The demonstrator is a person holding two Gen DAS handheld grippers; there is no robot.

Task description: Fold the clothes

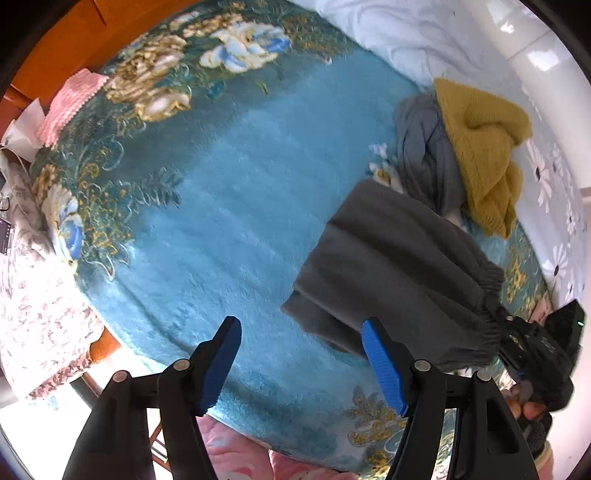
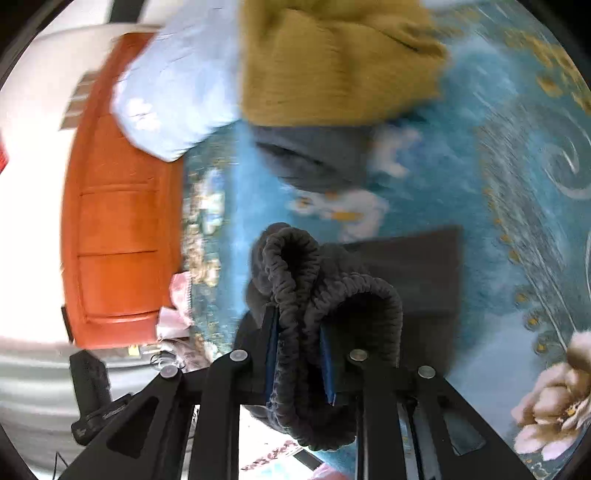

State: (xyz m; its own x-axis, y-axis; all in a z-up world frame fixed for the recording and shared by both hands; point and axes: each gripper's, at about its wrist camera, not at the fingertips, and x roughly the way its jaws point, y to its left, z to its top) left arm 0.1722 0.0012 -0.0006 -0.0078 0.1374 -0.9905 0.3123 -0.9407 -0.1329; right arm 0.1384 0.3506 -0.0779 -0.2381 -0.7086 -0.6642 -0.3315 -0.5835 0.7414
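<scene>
Dark grey trousers point(image 1: 399, 266) hang folded above the blue floral blanket point(image 1: 236, 184). Their elastic waistband point(image 2: 295, 295) is bunched between the blue pads of my right gripper point(image 2: 299, 332), which is shut on it. In the left wrist view the right gripper point(image 1: 517, 332) grips the waistband at the far right. My left gripper point(image 1: 299, 332) hovers open over the blanket, just left of the hanging trousers, holding nothing. A mustard knit garment point(image 1: 484, 147) lies on a crumpled grey garment point(image 1: 424, 147) behind; in the right wrist view the mustard garment point(image 2: 332, 62) is blurred.
A light blue quilt point(image 1: 406, 33) lies at the far edge. A pink knitted cloth point(image 1: 70, 107) sits at the blanket's left edge beside an orange wooden bed frame point(image 2: 114, 221). Floral bedding point(image 1: 37, 295) lies at the lower left. A black device point(image 2: 92, 391) sits left.
</scene>
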